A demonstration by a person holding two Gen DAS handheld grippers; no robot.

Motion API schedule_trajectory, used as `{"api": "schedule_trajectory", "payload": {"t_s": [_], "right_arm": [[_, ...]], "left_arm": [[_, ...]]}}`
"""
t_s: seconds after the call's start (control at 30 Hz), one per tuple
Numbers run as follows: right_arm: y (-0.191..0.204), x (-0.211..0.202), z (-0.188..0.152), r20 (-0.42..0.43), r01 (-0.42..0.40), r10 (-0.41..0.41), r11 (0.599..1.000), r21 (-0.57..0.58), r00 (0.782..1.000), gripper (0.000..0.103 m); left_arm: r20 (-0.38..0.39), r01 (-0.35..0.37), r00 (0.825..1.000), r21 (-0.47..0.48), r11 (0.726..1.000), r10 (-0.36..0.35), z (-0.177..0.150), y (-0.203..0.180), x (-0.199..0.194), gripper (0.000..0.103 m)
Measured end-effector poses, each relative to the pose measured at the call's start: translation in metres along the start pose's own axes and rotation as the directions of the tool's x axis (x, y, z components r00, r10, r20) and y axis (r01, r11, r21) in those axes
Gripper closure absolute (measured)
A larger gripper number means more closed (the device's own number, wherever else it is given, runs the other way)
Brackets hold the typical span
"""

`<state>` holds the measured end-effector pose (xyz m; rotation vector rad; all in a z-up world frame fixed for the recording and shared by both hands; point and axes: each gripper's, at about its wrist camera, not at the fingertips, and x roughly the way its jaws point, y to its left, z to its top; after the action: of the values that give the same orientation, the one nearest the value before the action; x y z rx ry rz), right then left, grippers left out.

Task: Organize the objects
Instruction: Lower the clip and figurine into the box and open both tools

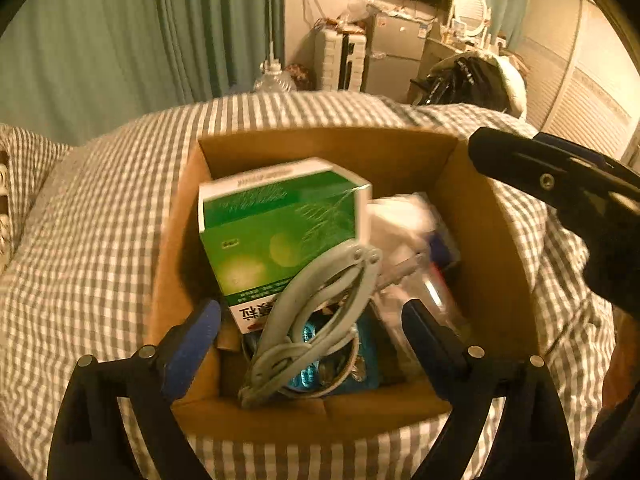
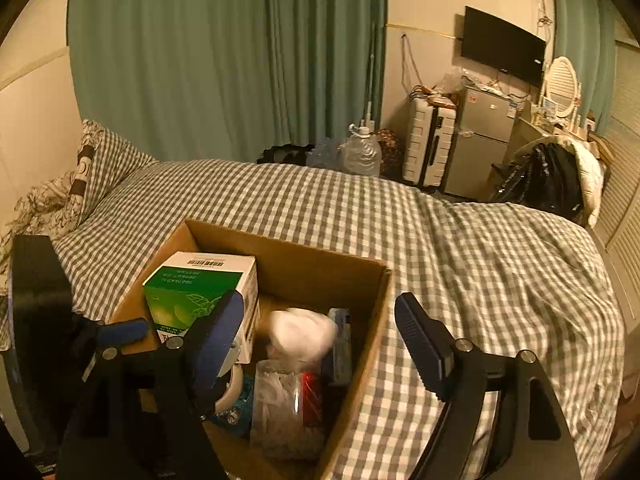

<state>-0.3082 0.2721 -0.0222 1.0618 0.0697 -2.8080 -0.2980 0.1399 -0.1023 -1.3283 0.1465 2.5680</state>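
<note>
The objects are already gathered in the cardboard box (image 1: 484,216) on the bed (image 2: 460,248). The left gripper (image 1: 310,328) and right gripper (image 2: 320,332) are held wide apart and empty, so the packing step is judged nearly finished. Any further item would need fetching next.

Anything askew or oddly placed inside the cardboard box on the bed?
Yes: the green carton leans tilted against the left wall of the cardboard box rather than lying flat, and the grey folding hanger lies loosely across the clutter. Nothing looks spilled or damaged.

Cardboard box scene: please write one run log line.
cardboard box: on bed | green carton: inside | left gripper: open | right gripper: open
</note>
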Motion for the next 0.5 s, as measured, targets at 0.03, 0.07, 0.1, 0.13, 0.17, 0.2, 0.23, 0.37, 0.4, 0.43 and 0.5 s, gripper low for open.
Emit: {"api": "schedule_trajectory", "payload": {"t_s": [0.03, 0.07, 0.1, 0.13, 0.17, 0.2, 0.23, 0.37, 0.4, 0.43, 0.5], "right_arm": [[-0.002, -0.007, 0.001, 0.006, 0.002, -0.002, 1.0, 0.009, 1.0, 0.024], [-0.003, -0.017, 0.003, 0.015, 0.003, -0.003, 1.0, 0.025, 1.0, 0.023], [-0.004, -0.025, 0.004, 0.021, 0.003, -0.003, 0.999, 0.033, 1.0, 0.022], [-0.005, -0.037, 0.006, 0.032, 0.006, -0.007, 0.999, 0.041, 0.999, 0.022], [-0.005, -0.045, 0.008, 0.04, 0.009, -0.01, 0.999, 0.043, 0.999, 0.022], [-0.005, -0.06, 0.01, 0.058, 0.017, -0.02, 0.999, 0.042, 0.998, 0.021], [-0.005, -0.072, 0.012, 0.071, 0.025, -0.028, 0.999, 0.041, 0.997, 0.021], [-0.001, -0.131, 0.02, 0.144, 0.058, -0.062, 0.998, 0.032, 0.988, 0.017], [0.0, -0.152, 0.021, 0.176, 0.064, -0.07, 0.997, 0.037, 0.982, 0.014], [-0.001, -0.165, 0.022, 0.196, 0.066, -0.074, 0.997, 0.043, 0.978, 0.01], [0.001, -0.199, 0.023, 0.249, 0.074, -0.087, 0.995, 0.062, 0.965, 0.005]], "left_arm": [[0.01, -0.002, 1.0, 0.006, 1.0, 0.002, 0.001, -0.002, -0.008, 0.005], [0.026, -0.01, 1.0, 0.009, 1.0, 0.009, 0.003, -0.003, -0.017, 0.004], [0.049, -0.021, 0.999, 0.009, 1.0, 0.021, 0.004, -0.003, -0.029, 0.003], [0.069, -0.031, 0.997, 0.009, 0.999, 0.03, 0.006, -0.003, -0.04, 0.001], [0.092, -0.039, 0.995, 0.008, 0.999, 0.038, 0.008, -0.003, -0.053, 0.001], [0.115, -0.041, 0.993, 0.005, 0.999, 0.041, 0.01, -0.004, -0.065, 0.0], [0.138, -0.041, 0.99, 0.001, 0.999, 0.041, 0.013, -0.004, -0.079, 0.0], [0.23, -0.053, 0.972, -0.024, 0.998, 0.058, 0.021, -0.007, -0.131, 0.0], [0.253, -0.06, 0.965, -0.031, 0.998, 0.066, 0.021, -0.006, -0.145, 0.0], [0.27, -0.063, 0.96, -0.032, 0.997, 0.07, 0.021, -0.006, -0.158, 0.0], [0.316, -0.066, 0.946, -0.031, 0.997, 0.073, 0.018, -0.006, -0.187, 0.0]]}}
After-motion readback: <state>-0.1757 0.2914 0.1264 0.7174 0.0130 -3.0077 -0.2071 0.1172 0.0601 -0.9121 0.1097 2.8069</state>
